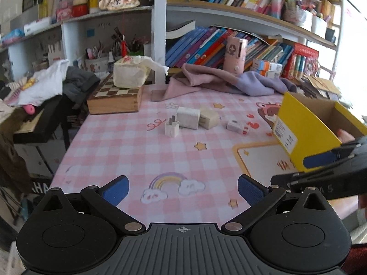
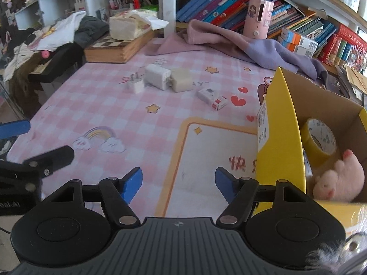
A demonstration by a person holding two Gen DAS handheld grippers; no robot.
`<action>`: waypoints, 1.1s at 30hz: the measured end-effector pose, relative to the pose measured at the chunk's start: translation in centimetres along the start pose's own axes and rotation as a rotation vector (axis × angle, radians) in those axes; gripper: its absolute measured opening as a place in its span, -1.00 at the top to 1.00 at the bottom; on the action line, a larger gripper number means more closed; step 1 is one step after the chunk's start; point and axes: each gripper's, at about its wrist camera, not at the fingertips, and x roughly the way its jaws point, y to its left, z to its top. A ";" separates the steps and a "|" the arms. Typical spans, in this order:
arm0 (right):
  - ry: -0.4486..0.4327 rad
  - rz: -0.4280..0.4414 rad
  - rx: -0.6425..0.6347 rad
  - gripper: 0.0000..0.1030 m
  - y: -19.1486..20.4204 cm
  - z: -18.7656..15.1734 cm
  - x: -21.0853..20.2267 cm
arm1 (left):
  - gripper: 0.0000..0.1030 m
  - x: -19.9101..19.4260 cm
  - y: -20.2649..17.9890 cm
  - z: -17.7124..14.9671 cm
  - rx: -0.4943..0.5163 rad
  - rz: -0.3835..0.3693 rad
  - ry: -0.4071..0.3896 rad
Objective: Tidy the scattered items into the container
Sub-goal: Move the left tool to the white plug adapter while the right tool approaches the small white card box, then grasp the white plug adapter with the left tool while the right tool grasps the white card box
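Note:
A yellow cardboard box (image 1: 305, 128) stands at the table's right; in the right wrist view (image 2: 282, 126) it holds a yellow tape roll (image 2: 321, 137) and a pink plush toy (image 2: 339, 181). Scattered mid-table lie a small white plug (image 1: 171, 127), a white charger block (image 1: 188, 117), a cream charger block (image 1: 208, 118) and a small white box with a red end (image 1: 237, 127). My left gripper (image 1: 183, 191) is open and empty, well short of them. My right gripper (image 2: 177, 183) is open and empty beside the box's left wall.
A wooden chess box (image 1: 114, 98) with a tissue pack (image 1: 129, 71) sits at the back left. Pink and purple cloths (image 1: 218, 80) lie along the back. Bookshelves stand behind. The table's left edge drops to a cluttered stool (image 1: 39, 123).

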 end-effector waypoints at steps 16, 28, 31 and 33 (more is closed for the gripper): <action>0.009 -0.038 0.114 -0.15 -4.2 7.8 9.8 | -0.93 11.0 0.6 6.0 0.098 0.030 0.027; 0.056 -0.076 0.069 -0.10 -5.4 11.1 15.6 | -0.31 19.4 2.2 7.2 0.053 0.027 0.131; 0.065 -0.079 0.062 -0.12 -5.7 11.4 16.4 | -0.15 20.4 2.2 7.2 0.057 0.019 0.144; 0.058 -0.083 0.048 -0.13 -5.7 11.5 16.8 | -0.03 20.9 2.2 7.1 0.056 0.017 0.151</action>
